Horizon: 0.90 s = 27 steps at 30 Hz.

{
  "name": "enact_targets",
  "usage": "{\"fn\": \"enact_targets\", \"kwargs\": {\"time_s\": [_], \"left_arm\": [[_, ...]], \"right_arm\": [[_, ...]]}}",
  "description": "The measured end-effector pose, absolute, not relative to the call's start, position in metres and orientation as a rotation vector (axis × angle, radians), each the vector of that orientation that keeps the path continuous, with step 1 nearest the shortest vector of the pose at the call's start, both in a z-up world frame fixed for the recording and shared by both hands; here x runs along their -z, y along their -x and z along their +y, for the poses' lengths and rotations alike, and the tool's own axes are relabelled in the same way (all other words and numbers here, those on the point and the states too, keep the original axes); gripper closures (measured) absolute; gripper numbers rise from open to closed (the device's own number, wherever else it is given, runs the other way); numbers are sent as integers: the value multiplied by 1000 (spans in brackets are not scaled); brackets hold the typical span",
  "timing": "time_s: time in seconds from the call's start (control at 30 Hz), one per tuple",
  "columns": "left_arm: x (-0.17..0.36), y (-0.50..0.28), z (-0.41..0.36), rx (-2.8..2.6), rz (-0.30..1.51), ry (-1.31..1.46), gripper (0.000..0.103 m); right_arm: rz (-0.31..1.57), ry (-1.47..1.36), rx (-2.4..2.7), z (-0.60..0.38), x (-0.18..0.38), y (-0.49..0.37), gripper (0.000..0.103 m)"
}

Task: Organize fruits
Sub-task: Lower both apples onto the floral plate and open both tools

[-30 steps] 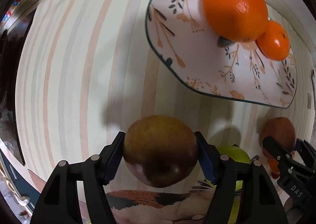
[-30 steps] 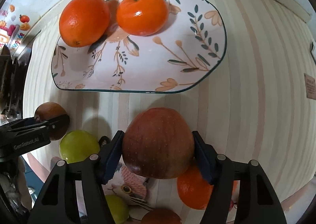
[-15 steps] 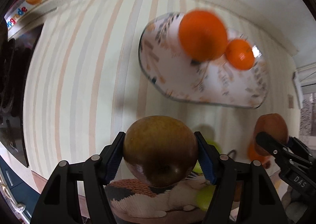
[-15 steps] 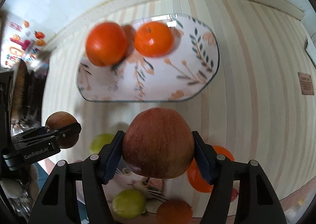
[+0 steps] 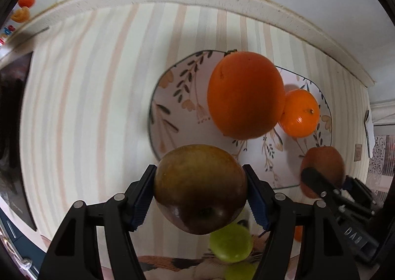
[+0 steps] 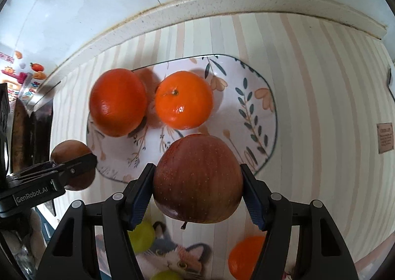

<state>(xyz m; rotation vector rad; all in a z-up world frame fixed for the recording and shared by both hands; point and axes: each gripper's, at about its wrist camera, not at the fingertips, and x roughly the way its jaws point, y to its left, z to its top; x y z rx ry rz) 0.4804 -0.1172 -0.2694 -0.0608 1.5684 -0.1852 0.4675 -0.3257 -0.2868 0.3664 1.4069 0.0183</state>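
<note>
Striped tabletop point(image 6: 321, 107), near to far: left gripper point(image 5: 200, 191) clamped on a dark apple point(image 5: 200, 188), right gripper point(image 6: 197, 181) clamped on a red apple point(image 6: 197, 178), both over the floral plate point(image 6: 246, 97) holding two oranges point(image 6: 184, 99)—carry step, next lowering and releasing onto bare plate.

The surface point(image 6: 308, 82) is cream with pale peach and grey stripes. The plate point(image 6: 246, 97) is white, dark-rimmed, with teal leaves and peach flowers. It carries 2 oranges point(image 6: 118, 102), bright orange. One apple point(image 6: 197, 178) is speckled red; the other apple point(image 5: 200, 188) is brownish olive. The fingers point(image 6: 138, 196) are black with blue pads.
</note>
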Motion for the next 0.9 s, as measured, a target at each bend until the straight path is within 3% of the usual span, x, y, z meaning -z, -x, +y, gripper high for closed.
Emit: {"fn": "enact_targets", "kwargs": {"time_s": [0.67,0.9], "left_arm": [[303,-501,-125,173,1683,132,36],[298,-517,-132,160,1675,131,34]], "right_arm": [[1499,-396,-66,-306,313,-486,33],[1507,-400,-62,-308,304,-489,25]]}}
